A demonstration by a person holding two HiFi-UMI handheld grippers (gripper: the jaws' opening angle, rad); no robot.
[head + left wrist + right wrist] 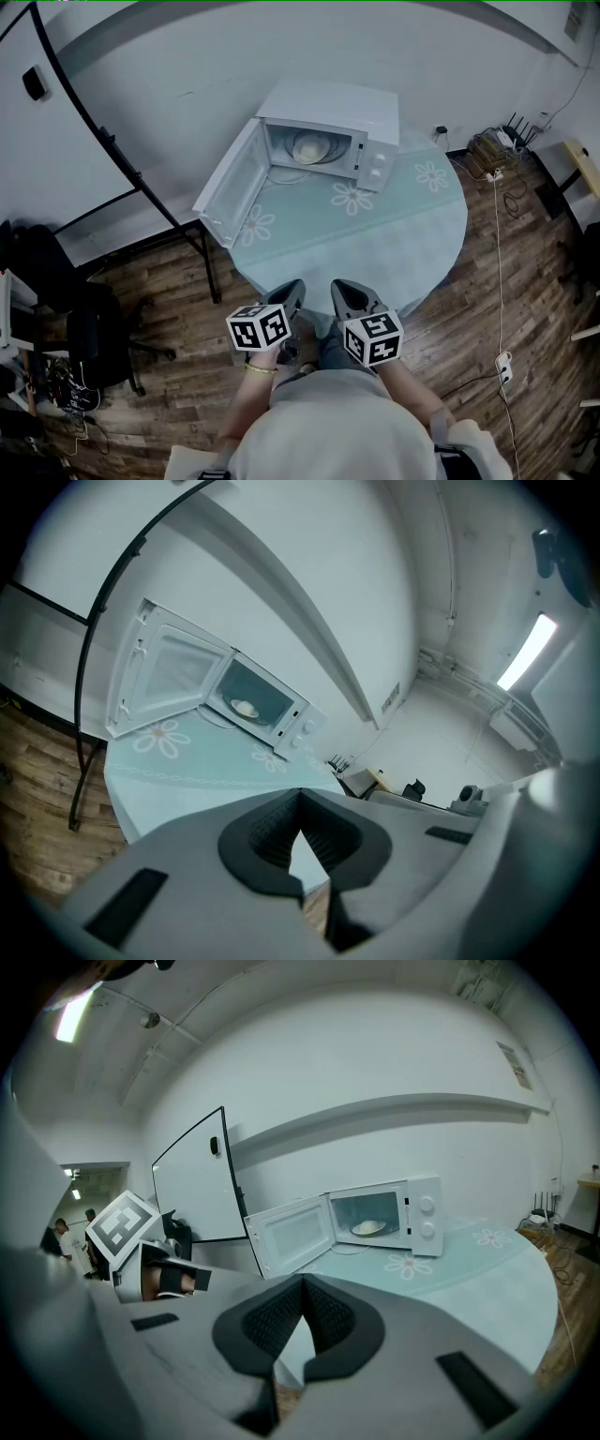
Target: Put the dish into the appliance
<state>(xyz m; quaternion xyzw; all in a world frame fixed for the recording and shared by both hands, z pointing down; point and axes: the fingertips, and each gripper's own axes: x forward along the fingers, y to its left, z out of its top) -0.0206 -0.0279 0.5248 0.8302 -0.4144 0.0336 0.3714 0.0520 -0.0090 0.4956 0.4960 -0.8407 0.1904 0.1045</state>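
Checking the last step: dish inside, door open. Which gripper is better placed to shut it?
Left, probably. The microwave door hangs open on the left, ahead of the left gripper; the right gripper would cross over. Both shut, empty.

Round table (417,230), open microwave (337,101) on it

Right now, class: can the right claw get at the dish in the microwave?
Probably yes: the door stands wide open, and nothing lies on the table between the right claw and the dish.
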